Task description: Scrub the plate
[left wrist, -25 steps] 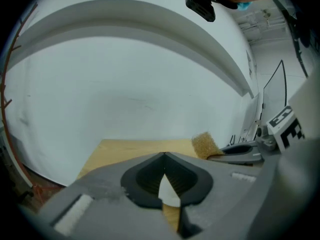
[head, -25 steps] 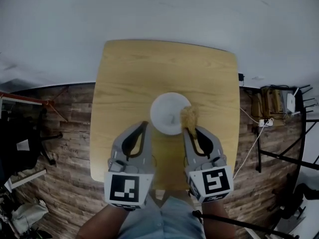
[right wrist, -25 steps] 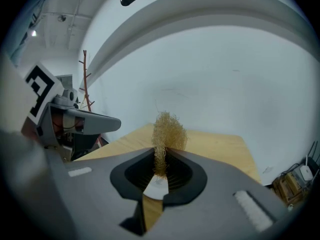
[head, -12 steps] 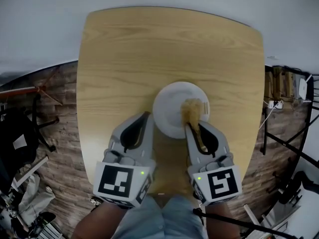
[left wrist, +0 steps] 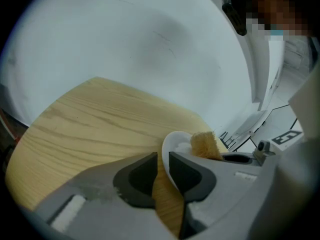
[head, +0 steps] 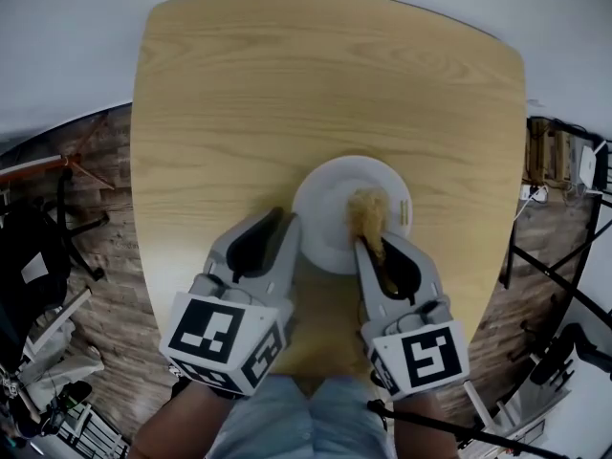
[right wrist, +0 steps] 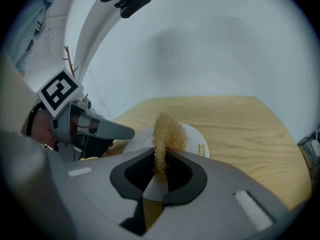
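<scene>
Plate (head: 323, 220) sits on the wooden tabletop (head: 287, 94), toward my near right. My left tool (left wrist: 162, 159) is pinched narrow on its near-left rim, the white edge running right between the jaws. My right tool (right wrist: 161, 156) is clamped on a tan fibrous scrubber (right wrist: 167, 131), and the tuft presses down onto the plate's middle.

Now the scrub. I reckon it wants firm downward pressure and small circles working out from the centre to the rim. The left grip needs to be steady so the plate doesn't skate or tip. Too much push at the far edge could lever it up against my pinch.

I can't make out any dirt on the white surface. The small print at the right rim is too tiny to read, and the scrubber hides the spot it touches.
</scene>
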`<state>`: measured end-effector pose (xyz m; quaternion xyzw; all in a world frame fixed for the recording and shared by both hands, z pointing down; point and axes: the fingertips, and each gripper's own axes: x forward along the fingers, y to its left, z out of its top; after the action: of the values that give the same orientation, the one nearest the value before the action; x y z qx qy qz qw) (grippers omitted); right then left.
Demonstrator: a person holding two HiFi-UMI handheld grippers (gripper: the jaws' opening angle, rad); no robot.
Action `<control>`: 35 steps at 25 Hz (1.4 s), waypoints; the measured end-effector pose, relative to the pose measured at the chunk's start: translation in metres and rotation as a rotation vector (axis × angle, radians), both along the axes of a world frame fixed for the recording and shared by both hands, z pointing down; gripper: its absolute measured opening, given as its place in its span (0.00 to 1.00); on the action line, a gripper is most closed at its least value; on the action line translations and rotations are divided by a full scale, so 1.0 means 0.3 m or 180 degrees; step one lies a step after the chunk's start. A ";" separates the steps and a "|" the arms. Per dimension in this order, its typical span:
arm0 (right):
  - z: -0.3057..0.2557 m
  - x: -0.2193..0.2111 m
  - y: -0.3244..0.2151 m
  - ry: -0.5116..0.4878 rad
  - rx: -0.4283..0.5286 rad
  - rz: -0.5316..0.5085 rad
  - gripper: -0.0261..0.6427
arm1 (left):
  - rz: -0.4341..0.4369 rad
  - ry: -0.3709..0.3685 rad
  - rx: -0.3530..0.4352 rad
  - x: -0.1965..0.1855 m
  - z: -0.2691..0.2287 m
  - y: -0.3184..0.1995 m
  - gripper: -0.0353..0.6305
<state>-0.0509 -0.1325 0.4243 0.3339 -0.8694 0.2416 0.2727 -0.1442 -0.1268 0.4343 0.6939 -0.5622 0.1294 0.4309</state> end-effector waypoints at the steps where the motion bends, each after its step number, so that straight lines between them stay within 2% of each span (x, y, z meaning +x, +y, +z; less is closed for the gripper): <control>1: 0.001 0.000 0.001 -0.0007 -0.0008 0.0000 0.10 | 0.0009 0.0028 -0.0028 0.003 0.002 -0.002 0.18; 7: -0.002 -0.002 0.004 -0.0014 0.0007 -0.0082 0.10 | 0.0120 0.0196 -0.0293 0.045 0.025 -0.008 0.21; 10: -0.001 -0.008 0.009 -0.0016 -0.0051 -0.0092 0.10 | 0.0076 0.0160 -0.0361 0.041 0.034 -0.011 0.21; 17: 0.000 -0.011 0.018 -0.0023 -0.0077 -0.0136 0.10 | 0.0096 0.0253 -0.0293 0.040 0.016 -0.021 0.17; 22: -0.018 0.010 0.001 -0.0209 -0.0154 -0.0044 0.10 | 0.0078 0.0255 -0.0204 0.045 -0.028 -0.025 0.15; 27: -0.035 0.075 -0.070 0.0183 0.0003 0.0023 0.10 | 0.0215 0.0104 -0.0121 0.078 -0.059 -0.034 0.15; 30: -0.025 0.102 -0.085 0.0425 -0.0079 0.0018 0.10 | 0.0360 0.0060 -0.0062 0.110 -0.076 -0.032 0.15; 35: -0.036 0.064 -0.094 0.0512 -0.0024 -0.0114 0.10 | 0.0567 -0.0077 0.0097 0.135 -0.109 -0.025 0.15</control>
<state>-0.0319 -0.1607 0.4136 0.3356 -0.8496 0.2124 0.3471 -0.1036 -0.1344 0.4015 0.7461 -0.5053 0.1670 0.4002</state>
